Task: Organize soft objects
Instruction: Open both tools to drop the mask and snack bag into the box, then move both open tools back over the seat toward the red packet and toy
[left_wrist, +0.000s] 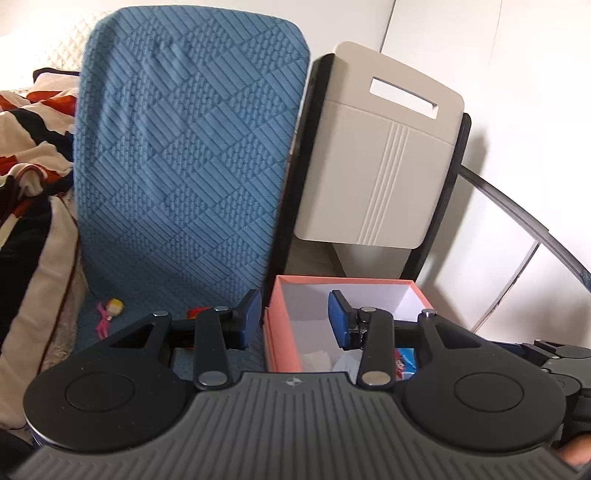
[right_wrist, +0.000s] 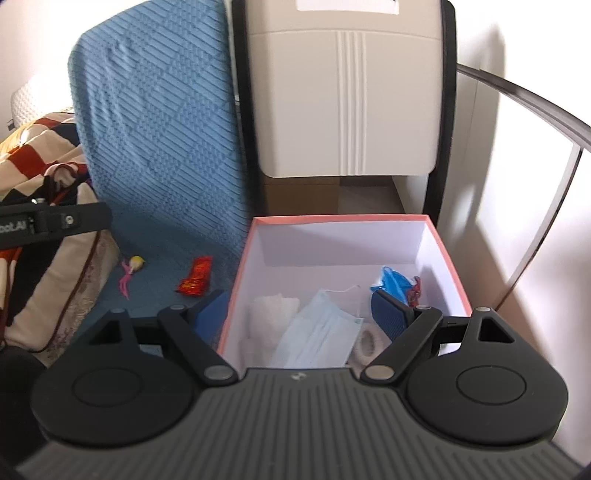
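A pink-rimmed box with white inner walls is set on a blue textured cover, to the right of the upright blue cushion back and in front of a beige panel framed in black. Inside the box, a light blue face mask is laid across the near middle, a white soft cloth is seen to its left, a white roll is tucked at its right near corner, and a blue crumpled item with a small red-and-blue piece touching it is found toward the far right. Outside the box, on the blue cover to its left, a red wrapper is laid close to the box wall, and a small pink doll with yellow hair is left farther to the left, near a patterned blanket. The right gripper is held over the near edge of the box with its fingers spread wide and nothing between them; the left finger is placed outside the box wall and the right finger inside. The left gripper is likewise released and empty, its fingers parted across the left wall of the box, with the doll seen to the left of it.
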